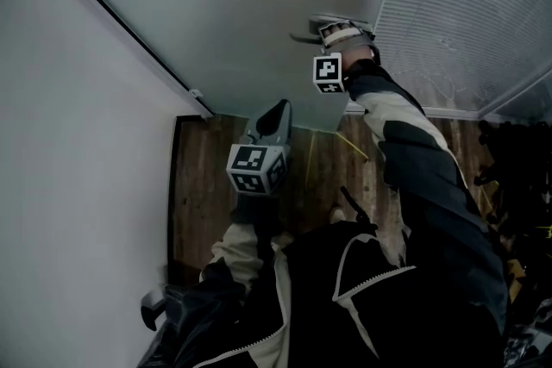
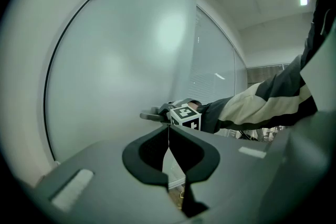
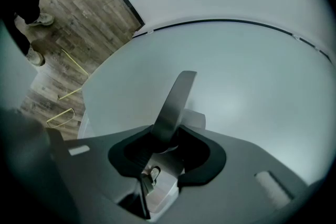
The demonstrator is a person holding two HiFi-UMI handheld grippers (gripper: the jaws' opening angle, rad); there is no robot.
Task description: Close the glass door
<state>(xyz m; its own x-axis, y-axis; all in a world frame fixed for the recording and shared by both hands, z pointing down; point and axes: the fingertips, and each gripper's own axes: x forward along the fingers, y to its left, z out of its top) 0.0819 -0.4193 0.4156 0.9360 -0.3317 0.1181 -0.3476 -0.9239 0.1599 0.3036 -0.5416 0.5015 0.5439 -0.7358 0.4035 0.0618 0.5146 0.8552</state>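
The frosted glass door fills the upper middle of the head view. Its metal lever handle sticks out to the left at the door's right edge. My right gripper is shut on that handle, and in the right gripper view the flat lever runs up from between the jaws of the right gripper. My left gripper hangs lower, in front of the door and apart from it, shut and holding nothing. In the left gripper view, the tips of the left gripper meet, with the door handle beyond.
A white wall stands at the left, with a dark frame strip at its foot. Glass with blinds adjoins the door on the right. Wooden floor lies below, and dark clutter sits at the right edge.
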